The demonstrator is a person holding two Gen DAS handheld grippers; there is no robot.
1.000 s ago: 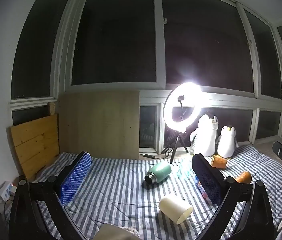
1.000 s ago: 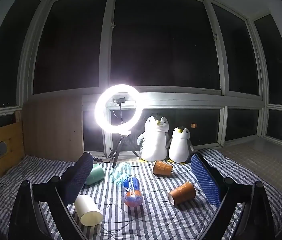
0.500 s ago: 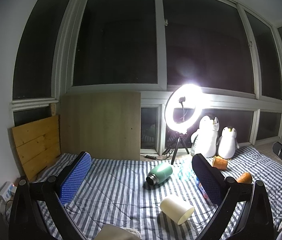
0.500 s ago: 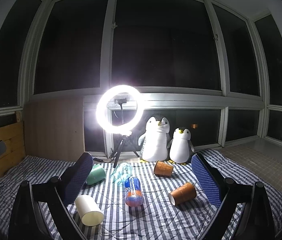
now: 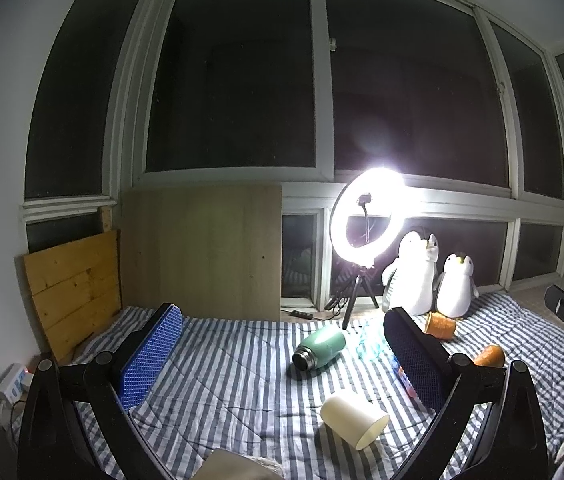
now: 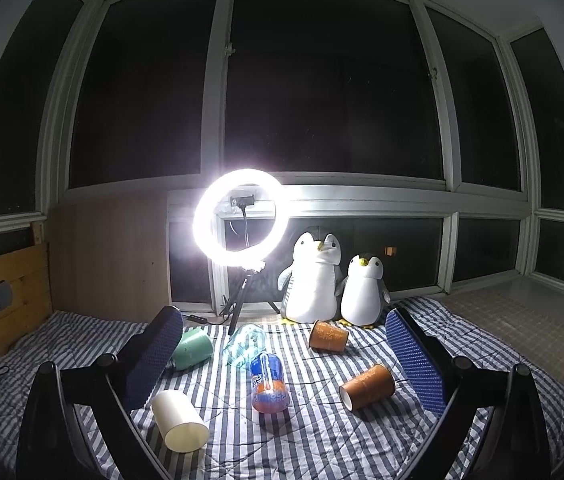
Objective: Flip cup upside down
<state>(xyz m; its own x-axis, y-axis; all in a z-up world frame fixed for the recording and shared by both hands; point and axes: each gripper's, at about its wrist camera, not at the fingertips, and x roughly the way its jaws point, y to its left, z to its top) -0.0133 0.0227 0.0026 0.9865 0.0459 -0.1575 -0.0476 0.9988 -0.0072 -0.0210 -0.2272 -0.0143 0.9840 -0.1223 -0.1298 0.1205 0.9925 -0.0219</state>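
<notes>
A cream paper cup (image 5: 353,420) lies on its side on the striped blanket, mouth toward me; it also shows in the right wrist view (image 6: 180,420). Two orange paper cups lie on their sides, one near (image 6: 367,386) and one farther back (image 6: 328,335). My left gripper (image 5: 282,356) is open and empty, held above the blanket behind the cream cup. My right gripper (image 6: 284,356) is open and empty, with the near orange cup just inside its right finger (image 6: 416,360).
A green flask (image 5: 320,347), a clear bottle (image 6: 244,343) and an orange soda bottle (image 6: 268,380) lie on the blanket. A ring light on a tripod (image 6: 240,216) and two plush penguins (image 6: 316,276) stand at the back. Wooden boards (image 5: 74,280) lean at the left.
Both views have drifted slightly; the scene sits a little lower and to the right in the left wrist view. Nothing on the blanket has moved. Both grippers stay open.
</notes>
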